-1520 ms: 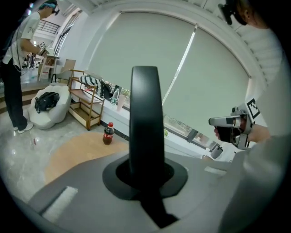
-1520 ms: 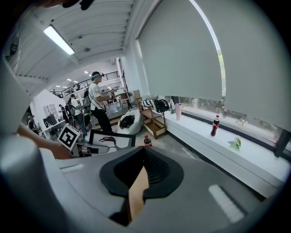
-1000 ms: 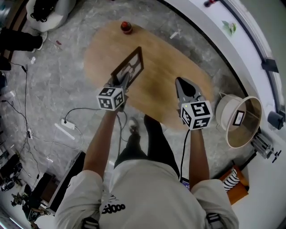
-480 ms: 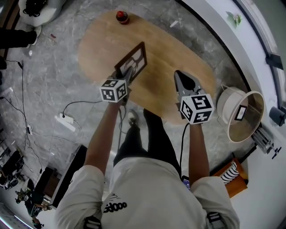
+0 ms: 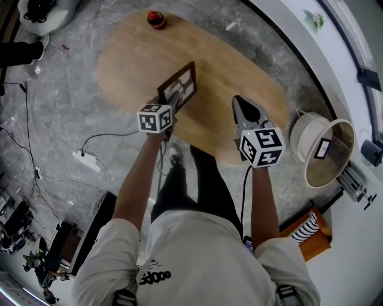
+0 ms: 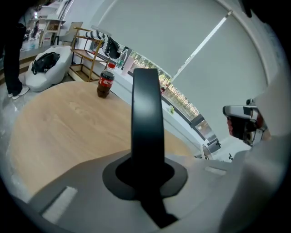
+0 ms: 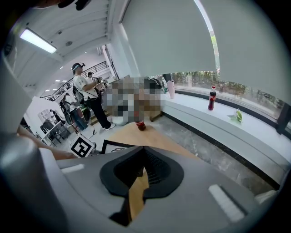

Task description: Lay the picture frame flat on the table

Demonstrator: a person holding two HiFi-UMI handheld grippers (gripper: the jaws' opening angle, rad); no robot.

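Observation:
A dark picture frame (image 5: 179, 86) with a light picture in it stands tilted over the oval wooden table (image 5: 128, 57). My left gripper (image 5: 169, 107) is shut on its near lower edge. In the left gripper view the frame's dark edge (image 6: 146, 113) rises straight up out of the shut jaws (image 6: 145, 170). My right gripper (image 5: 240, 101) hovers over the table's near right part, apart from the frame, shut with nothing in it. In the right gripper view the jaws (image 7: 138, 175) show only a thin slit of table, and the frame (image 7: 119, 145) lies to the left.
A cola bottle (image 5: 155, 18) stands at the table's far end. A white round bin (image 5: 326, 156) sits on the floor at the right. A power strip (image 5: 87, 161) and cables lie on the floor at the left. People (image 7: 88, 98) stand far off behind the table.
My left gripper has sunk toward the table with the frame still in it. The right gripper has come down a little too.

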